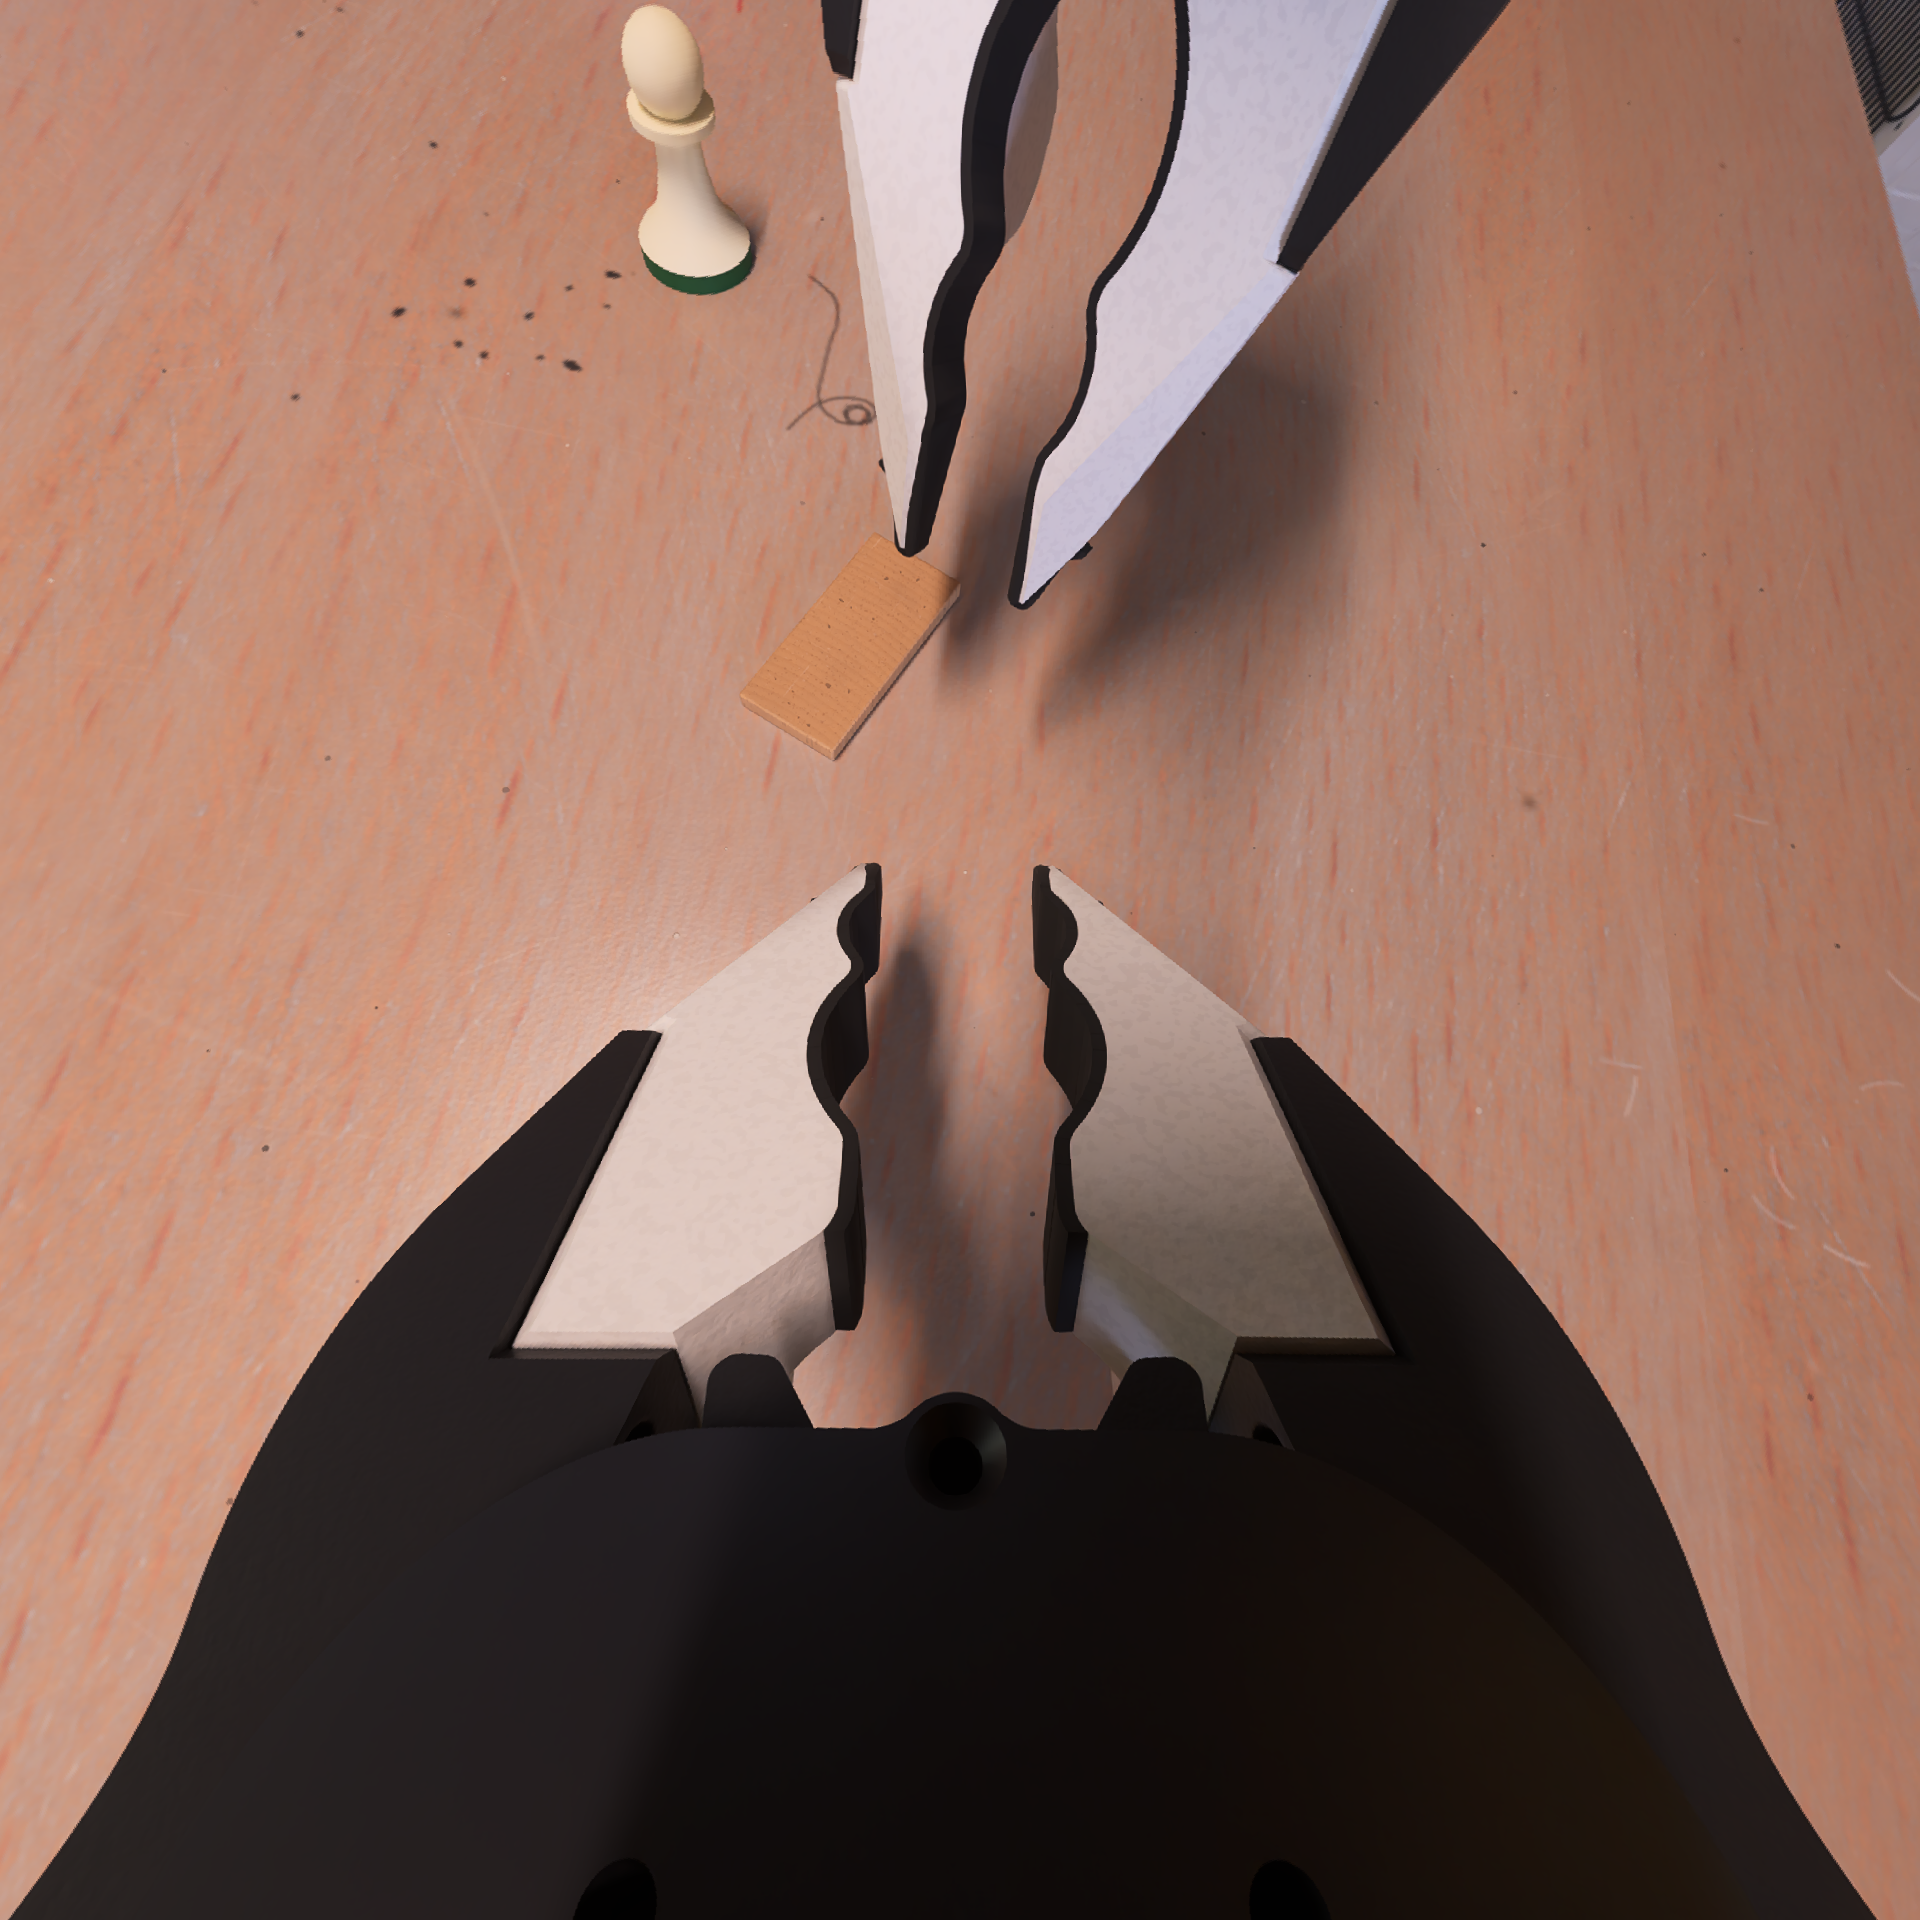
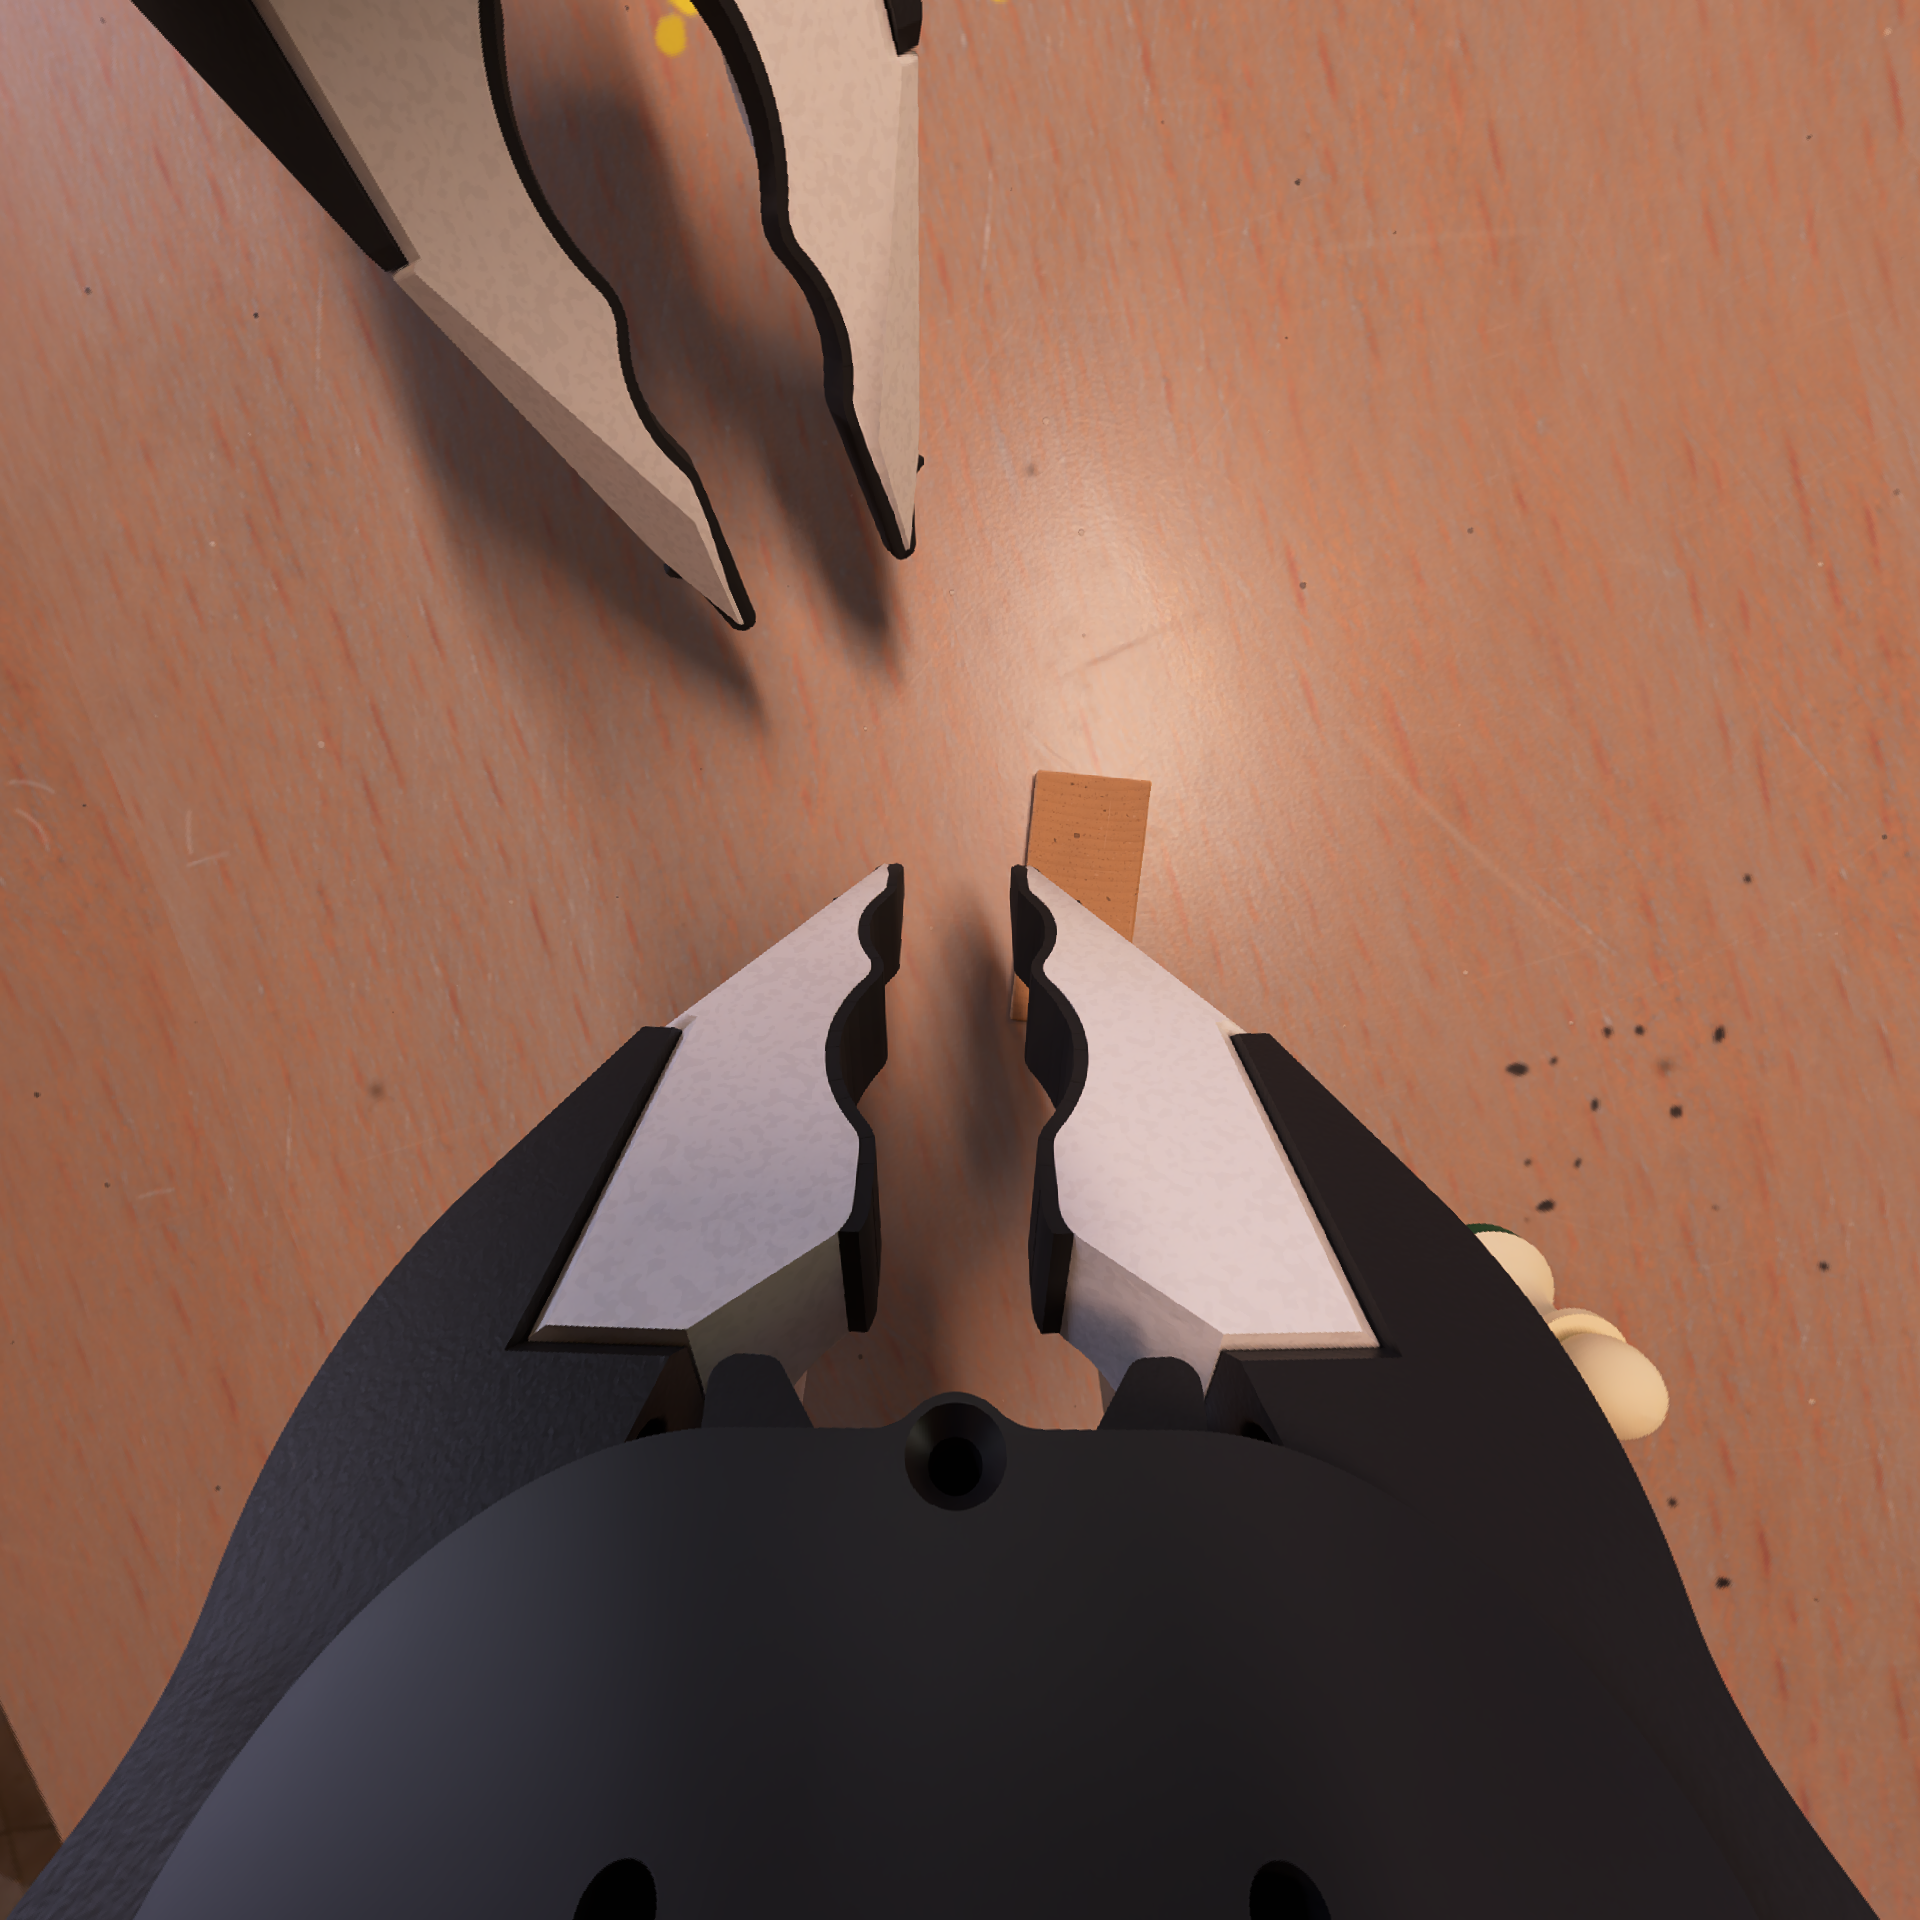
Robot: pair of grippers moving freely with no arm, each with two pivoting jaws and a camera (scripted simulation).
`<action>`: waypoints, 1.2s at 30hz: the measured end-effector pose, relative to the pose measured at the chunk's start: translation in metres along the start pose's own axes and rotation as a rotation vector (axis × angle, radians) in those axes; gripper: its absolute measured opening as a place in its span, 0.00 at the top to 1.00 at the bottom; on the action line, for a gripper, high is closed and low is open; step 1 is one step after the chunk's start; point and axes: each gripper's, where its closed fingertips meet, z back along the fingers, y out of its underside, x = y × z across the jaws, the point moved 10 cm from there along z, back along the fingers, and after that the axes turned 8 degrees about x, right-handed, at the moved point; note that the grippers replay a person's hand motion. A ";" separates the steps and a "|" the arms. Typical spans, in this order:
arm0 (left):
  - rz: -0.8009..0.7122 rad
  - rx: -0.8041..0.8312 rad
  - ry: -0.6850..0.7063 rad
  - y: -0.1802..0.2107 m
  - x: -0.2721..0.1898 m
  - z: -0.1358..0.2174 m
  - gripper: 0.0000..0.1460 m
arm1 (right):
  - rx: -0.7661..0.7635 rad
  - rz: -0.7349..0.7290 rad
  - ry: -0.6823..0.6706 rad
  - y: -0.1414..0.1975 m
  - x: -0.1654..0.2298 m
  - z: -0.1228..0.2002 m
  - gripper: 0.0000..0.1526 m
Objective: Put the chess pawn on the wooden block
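A cream chess pawn (image 1: 681, 156) with a green base stands upright on the reddish wooden table at the far left of the left wrist view. In the right wrist view it (image 2: 1579, 1340) peeks out at the right, partly hidden behind my right gripper's body. A flat tan wooden block (image 1: 850, 649) lies on the table, and it also shows in the right wrist view (image 2: 1091, 847). My left gripper (image 1: 956, 868) is open and empty, short of the block. My right gripper (image 2: 956, 868) is open and empty, one fingertip (image 1: 914, 520) over the block's far corner.
The table (image 1: 1455, 831) carries dark ink specks (image 1: 499, 332) and a thin pen scribble (image 1: 831, 384) near the pawn. A grey object's edge (image 1: 1886, 62) shows at the far right corner. Yellow spots (image 2: 673, 26) lie at the top of the right wrist view.
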 end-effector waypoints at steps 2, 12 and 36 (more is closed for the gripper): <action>0.000 0.000 0.000 0.000 0.000 0.000 0.80 | 0.017 0.005 -0.003 -0.002 -0.001 0.000 0.87; 0.026 -0.014 0.020 0.001 0.002 -0.001 0.80 | 0.242 0.041 -0.017 -0.025 -0.001 -0.001 0.98; -0.004 -0.010 0.018 0.002 0.003 0.001 0.80 | -0.116 -0.139 -0.010 0.034 -0.004 0.018 0.74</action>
